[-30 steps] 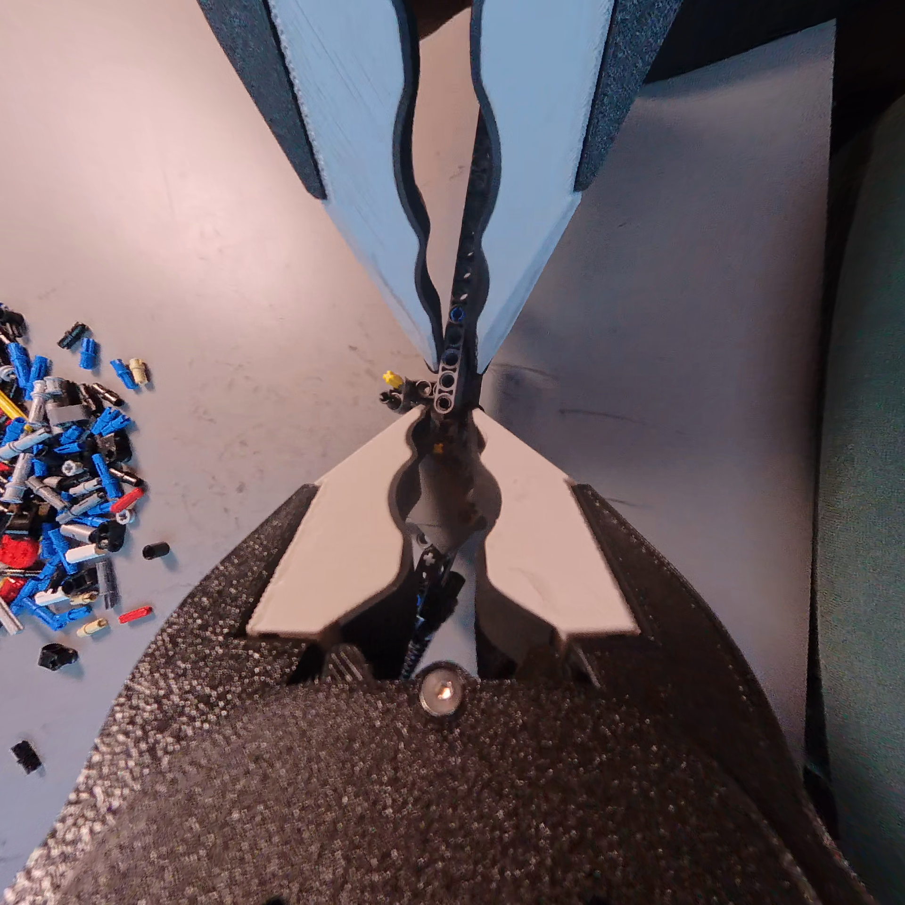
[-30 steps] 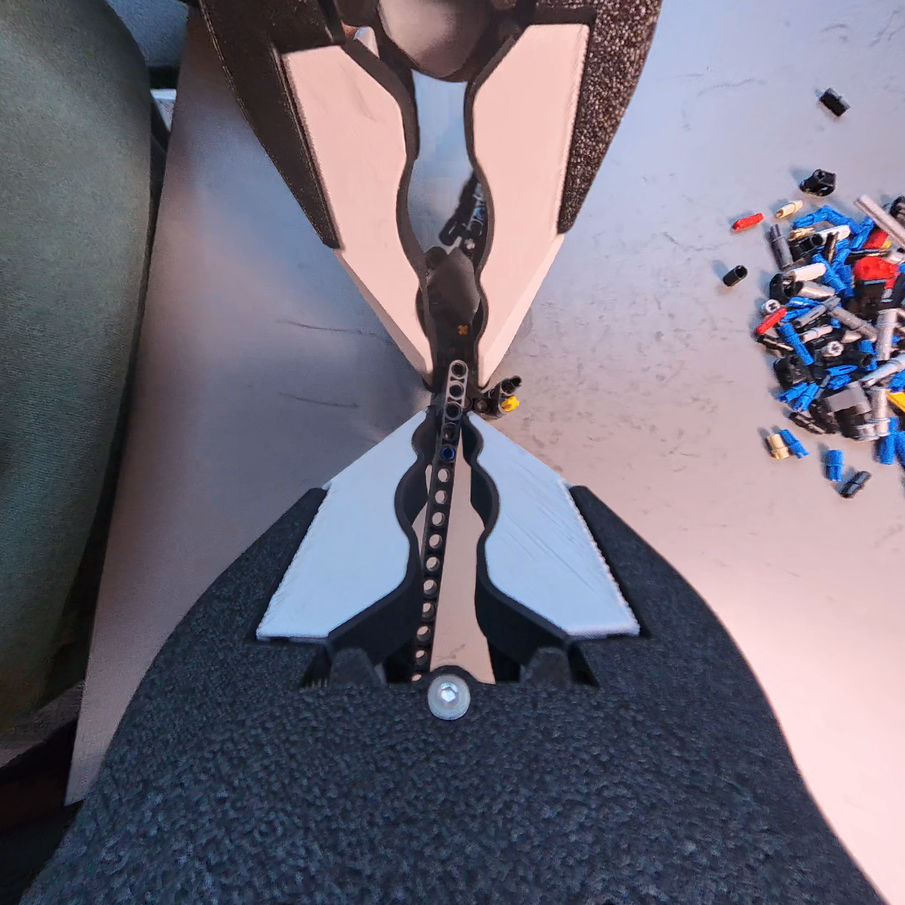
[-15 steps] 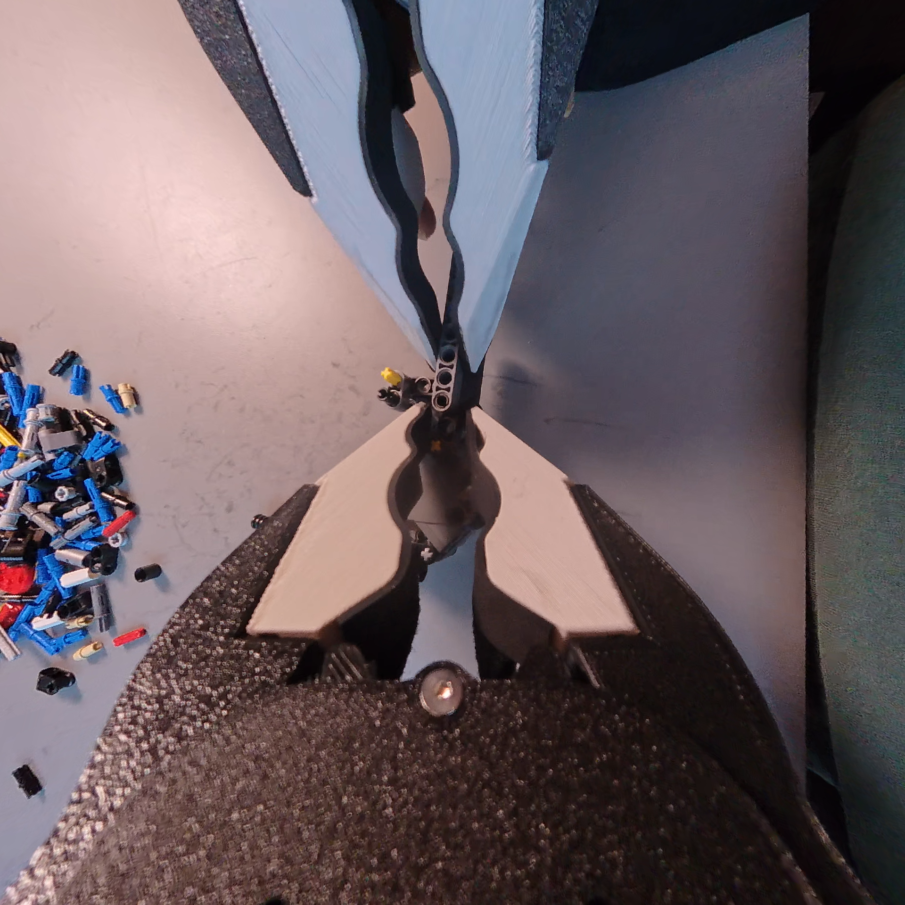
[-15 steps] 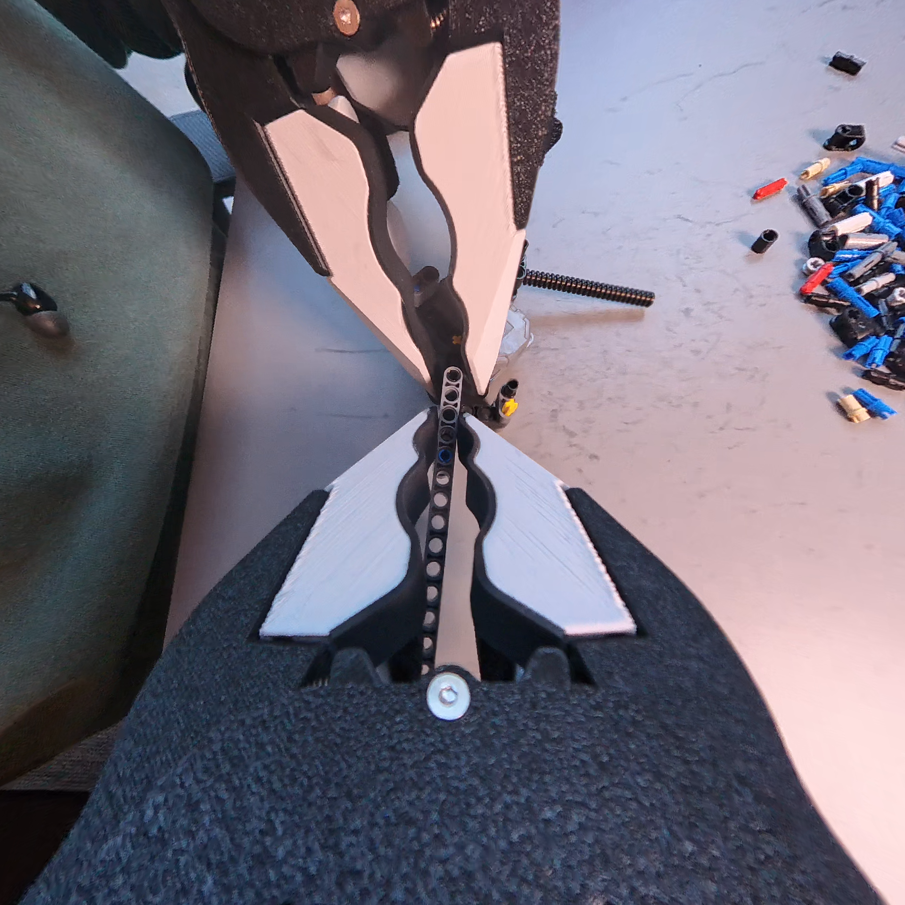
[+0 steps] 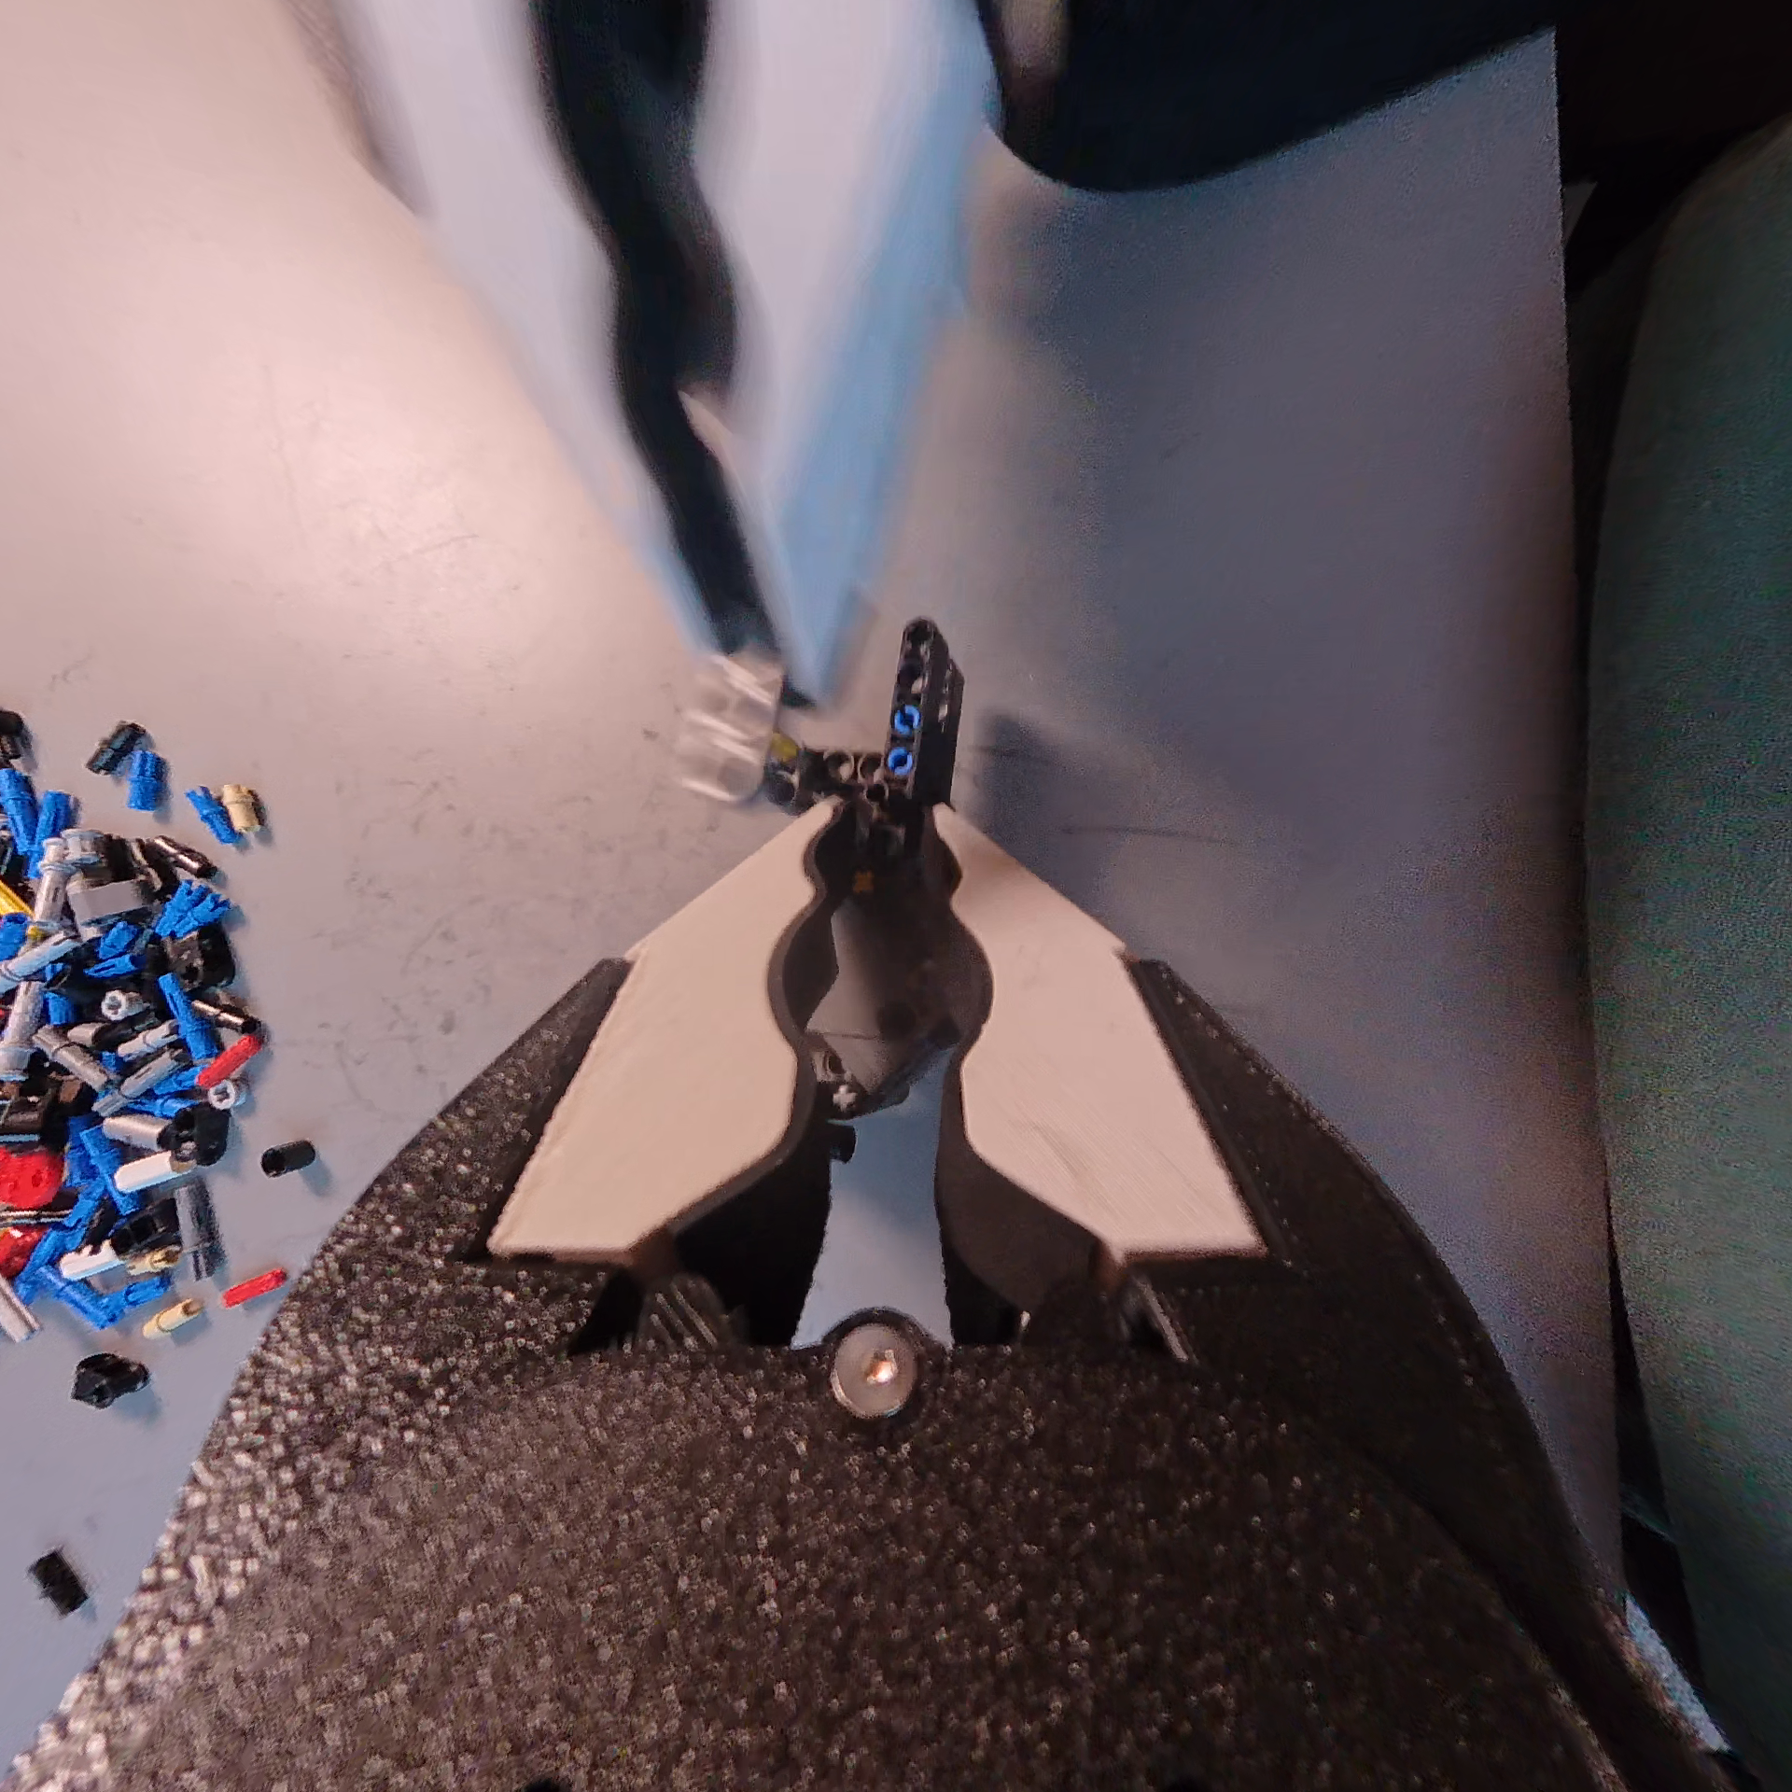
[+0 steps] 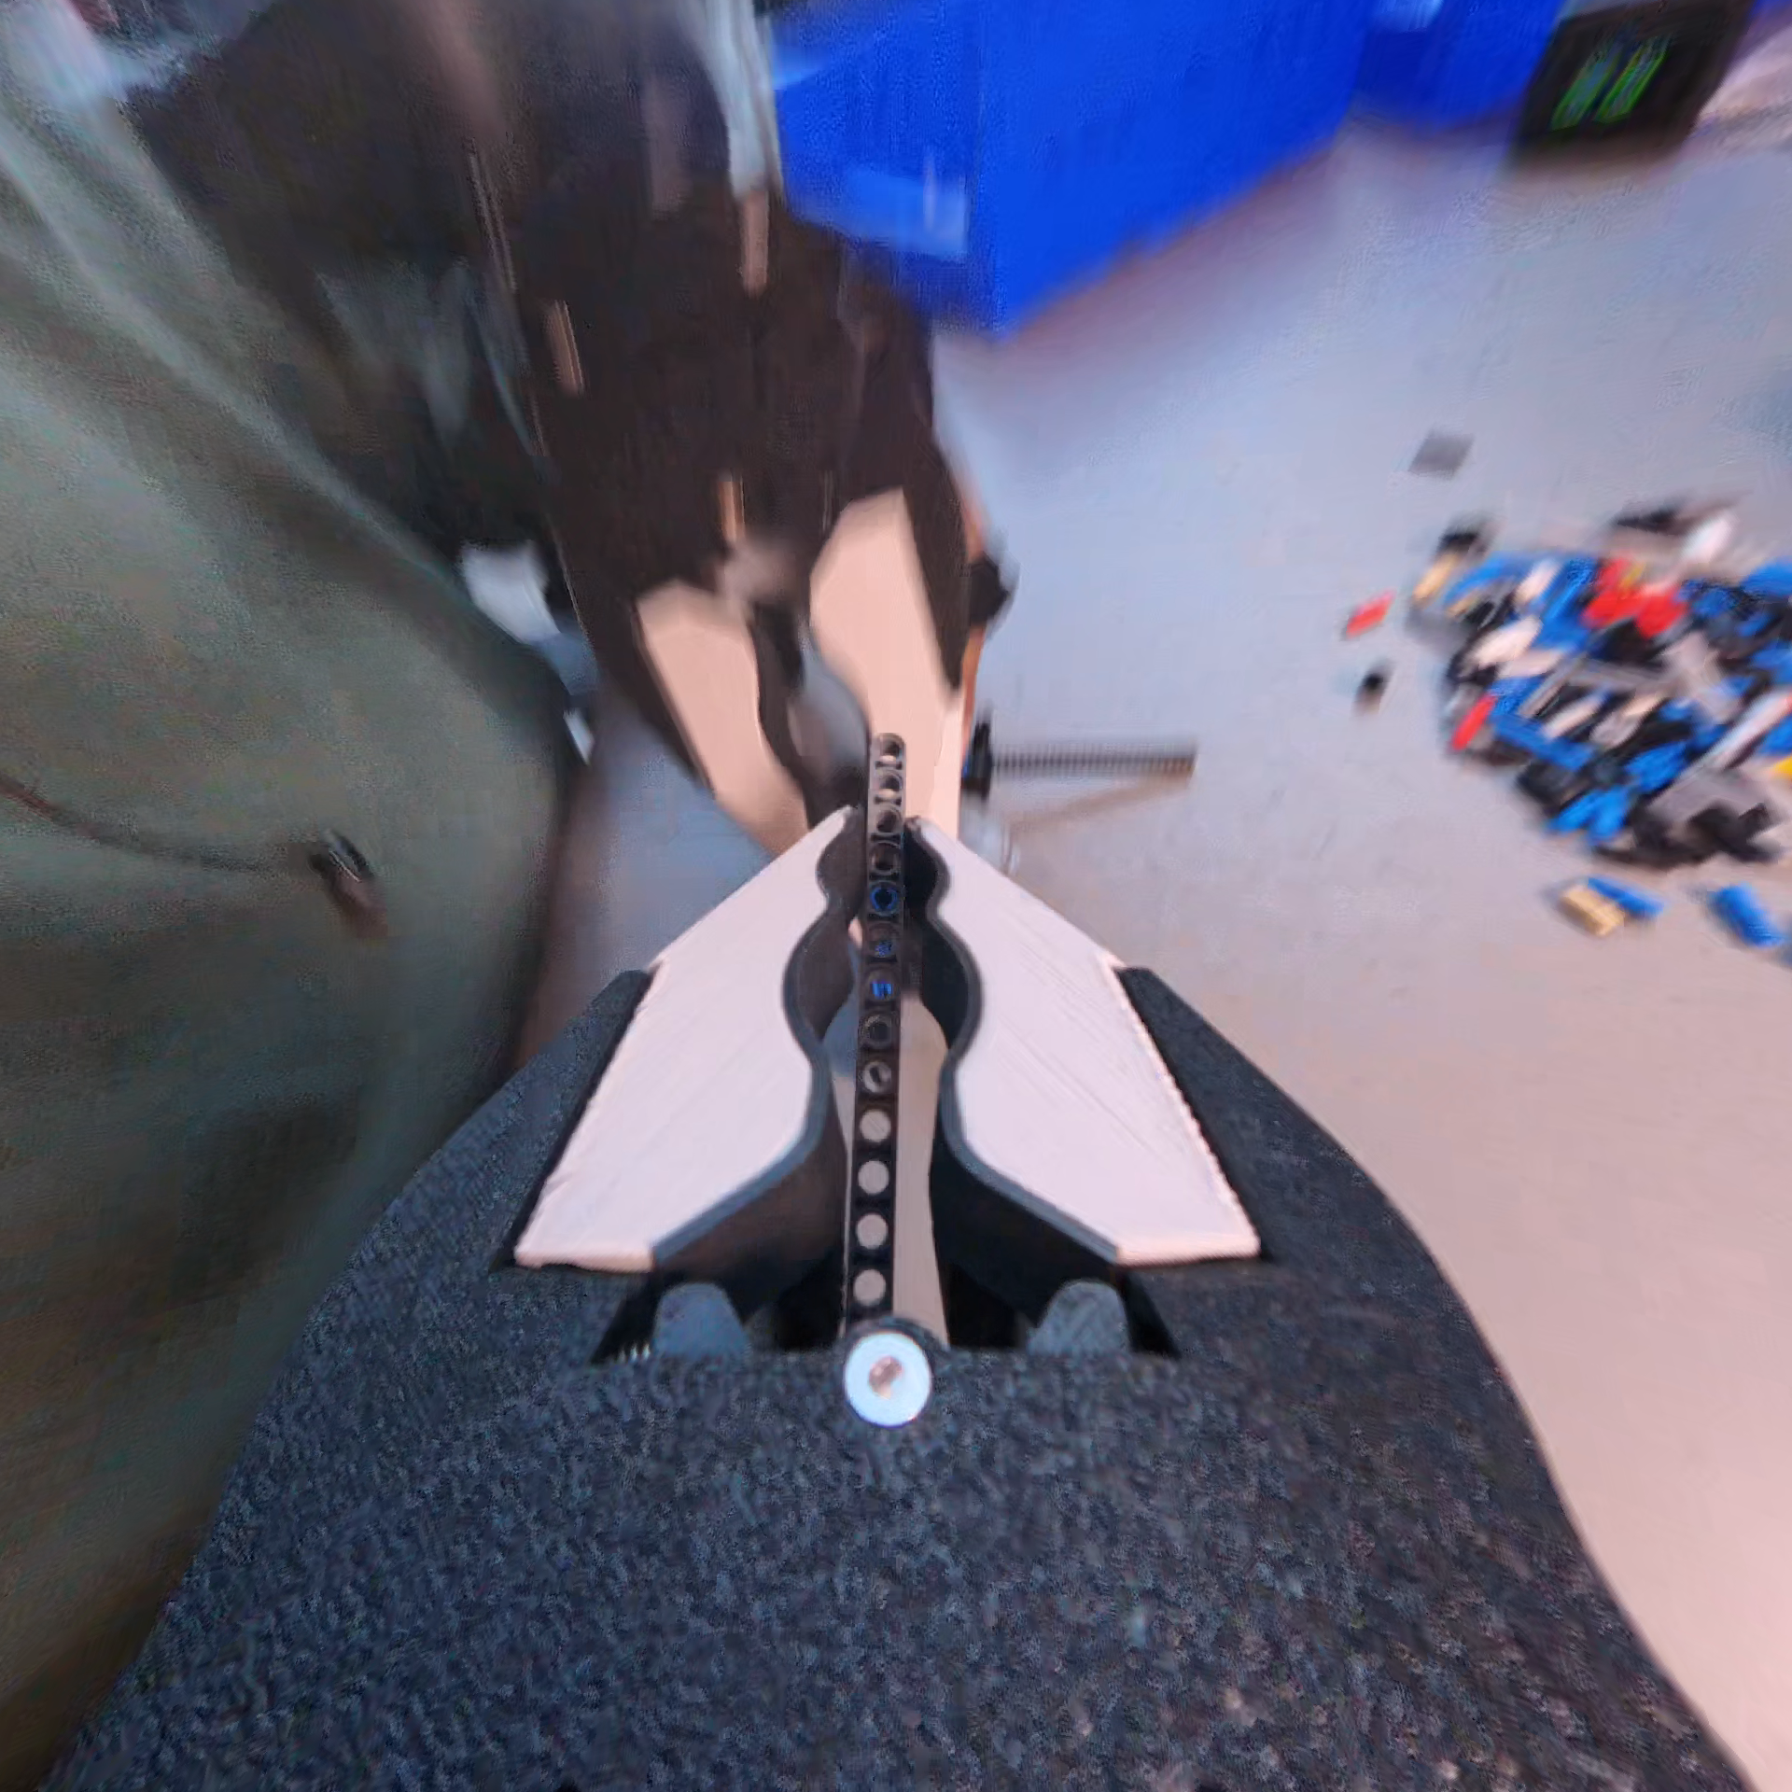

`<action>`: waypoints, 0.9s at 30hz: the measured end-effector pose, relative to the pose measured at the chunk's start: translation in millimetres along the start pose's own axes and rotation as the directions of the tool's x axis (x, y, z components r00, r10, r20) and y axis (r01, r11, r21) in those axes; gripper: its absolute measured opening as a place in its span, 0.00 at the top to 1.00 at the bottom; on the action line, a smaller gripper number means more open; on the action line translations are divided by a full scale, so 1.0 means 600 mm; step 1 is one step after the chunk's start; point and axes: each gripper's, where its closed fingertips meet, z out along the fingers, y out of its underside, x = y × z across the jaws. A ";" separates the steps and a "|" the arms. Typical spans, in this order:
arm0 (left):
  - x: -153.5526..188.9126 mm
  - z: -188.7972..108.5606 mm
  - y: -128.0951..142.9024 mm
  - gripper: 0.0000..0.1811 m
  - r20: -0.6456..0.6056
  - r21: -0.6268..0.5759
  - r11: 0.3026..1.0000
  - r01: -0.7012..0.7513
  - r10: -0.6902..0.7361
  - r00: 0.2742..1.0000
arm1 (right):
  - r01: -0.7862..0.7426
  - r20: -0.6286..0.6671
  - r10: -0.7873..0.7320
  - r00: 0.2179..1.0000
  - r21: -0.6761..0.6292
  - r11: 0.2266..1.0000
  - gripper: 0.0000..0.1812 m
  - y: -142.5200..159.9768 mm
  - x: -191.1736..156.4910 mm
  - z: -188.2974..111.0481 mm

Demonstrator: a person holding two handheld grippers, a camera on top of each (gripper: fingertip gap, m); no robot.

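Observation:
My left gripper (image 5: pixel 887 815) is shut on a small black assembly (image 5: pixel 873 931). A short black beam with two blue pins (image 5: pixel 921 708) stands up from its tip. My right gripper (image 6: pixel 878 824) is shut on a long black beam with holes (image 6: pixel 873 1096), which runs back between its fingers. In the left wrist view the right gripper (image 5: pixel 766 669) is blurred, just left of the short beam. In the right wrist view the left gripper (image 6: pixel 834 776) is blurred, close beyond the long beam's tip. A clear piece (image 5: pixel 727 747) lies by the assembly.
A pile of small blue, black, red and grey pieces (image 5: pixel 107 1047) lies on the pale table (image 5: pixel 291 485); it also shows in the right wrist view (image 6: pixel 1629 718). A black threaded rod (image 6: pixel 1086 761) lies on the table. A blue box (image 6: pixel 1067 145) stands behind. Green cloth (image 5: pixel 1697 873) borders the table.
The right gripper has swung away fast with the long beam and tilted up, so it is blurred. The two grippers no longer meet tip to tip. The left gripper has hardly moved.

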 end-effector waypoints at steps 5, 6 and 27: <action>-0.001 -0.001 -0.002 0.93 0.008 -0.008 1.000 -0.010 0.010 1.000 | 0.177 -0.079 -0.185 0.980 -0.097 0.979 0.97 -0.007 0.000 -0.012; -0.001 -0.002 -0.002 0.93 0.012 -0.002 1.000 -0.004 0.004 1.000 | 0.153 -0.096 -0.158 0.983 -0.064 0.986 0.97 -0.017 0.009 -0.020; -0.045 -0.158 -0.090 0.93 -0.295 0.557 0.747 0.362 -0.230 0.927 | -0.225 0.224 0.203 0.953 0.081 0.971 0.97 -0.049 -0.016 -0.006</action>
